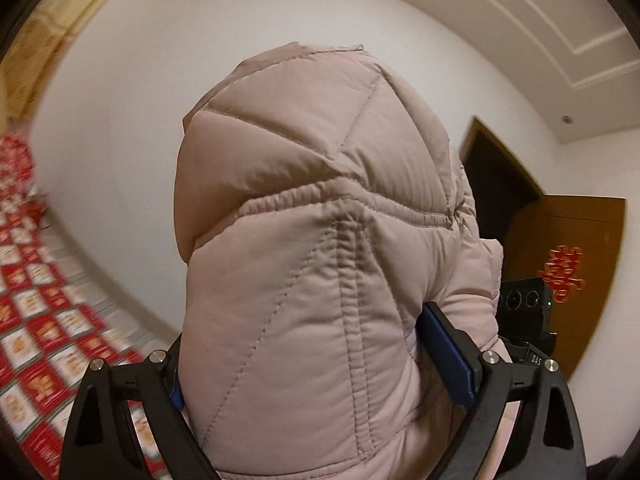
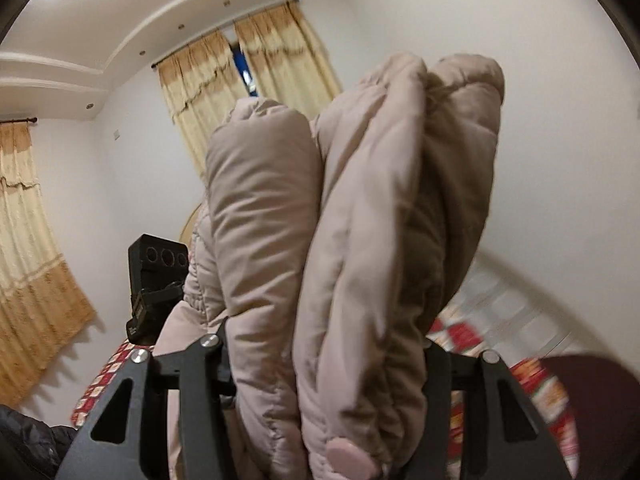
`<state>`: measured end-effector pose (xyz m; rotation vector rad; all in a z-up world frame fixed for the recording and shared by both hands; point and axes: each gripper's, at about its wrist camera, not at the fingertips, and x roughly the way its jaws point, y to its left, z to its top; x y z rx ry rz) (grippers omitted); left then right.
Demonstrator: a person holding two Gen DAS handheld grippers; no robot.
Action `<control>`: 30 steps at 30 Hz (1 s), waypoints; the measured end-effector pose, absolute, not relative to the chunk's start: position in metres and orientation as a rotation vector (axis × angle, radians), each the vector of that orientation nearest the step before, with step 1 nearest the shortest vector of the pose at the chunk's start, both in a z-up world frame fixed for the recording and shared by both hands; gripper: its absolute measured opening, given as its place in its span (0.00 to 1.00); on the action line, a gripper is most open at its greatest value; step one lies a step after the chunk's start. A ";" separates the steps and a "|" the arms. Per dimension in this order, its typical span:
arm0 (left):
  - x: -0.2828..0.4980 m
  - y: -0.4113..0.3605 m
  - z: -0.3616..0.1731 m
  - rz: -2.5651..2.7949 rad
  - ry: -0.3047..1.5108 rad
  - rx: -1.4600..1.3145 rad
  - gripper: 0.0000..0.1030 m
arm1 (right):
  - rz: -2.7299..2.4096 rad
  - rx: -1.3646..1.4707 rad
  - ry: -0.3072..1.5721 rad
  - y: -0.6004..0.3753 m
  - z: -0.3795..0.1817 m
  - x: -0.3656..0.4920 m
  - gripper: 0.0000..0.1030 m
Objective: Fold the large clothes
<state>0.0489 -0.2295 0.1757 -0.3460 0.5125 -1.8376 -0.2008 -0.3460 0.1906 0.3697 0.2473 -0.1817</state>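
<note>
- Jacket [image 1: 320,260], pale pink and quilted, fills the middle of both wrist views, lifted off the bed and bunched against the white wall behind it.
- The left gripper [image 1: 320,364] is clamped on a thick fold of the jacket: its blue pads [image 1: 448,356] press into the padding on both sides, and stitched seams run up from between the black fingers.
- The right gripper [image 2: 328,376] is likewise clamped on the jacket [image 2: 360,220], here on several rolled layers that stand up between its fingers; a round pink button [image 2: 352,460] shows at the lower edge of the bundle.
- In the left wrist view the right gripper's black body peeks out just beside the jacket's right side, with an open wooden door [image 1: 576,264] bearing a red paper ornament [image 1: 562,274] behind it.
- In the right wrist view the left gripper's black body shows just beside the jacket's left side.
- The bedspread [image 1: 44,332], red and white checked, lies blurred below the jacket along the wall.
- Yellow curtains [image 2: 248,80] hang on the far wall in the right wrist view.
- A dark garment [image 2: 28,440] lies in the lower left corner of that view.
</note>
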 end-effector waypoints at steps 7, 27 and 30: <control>0.009 -0.209 0.200 -1.830 0.477 -0.298 0.92 | -0.229 0.277 0.183 -0.317 0.228 -0.248 0.53; 0.130 -0.305 -0.085 -1.087 1.057 0.050 0.92 | -0.053 0.846 0.495 -0.488 -0.119 -0.059 0.52; 0.138 -0.298 -0.094 -1.072 1.081 -0.011 0.97 | -0.038 0.945 0.474 -0.504 -0.140 -0.053 0.53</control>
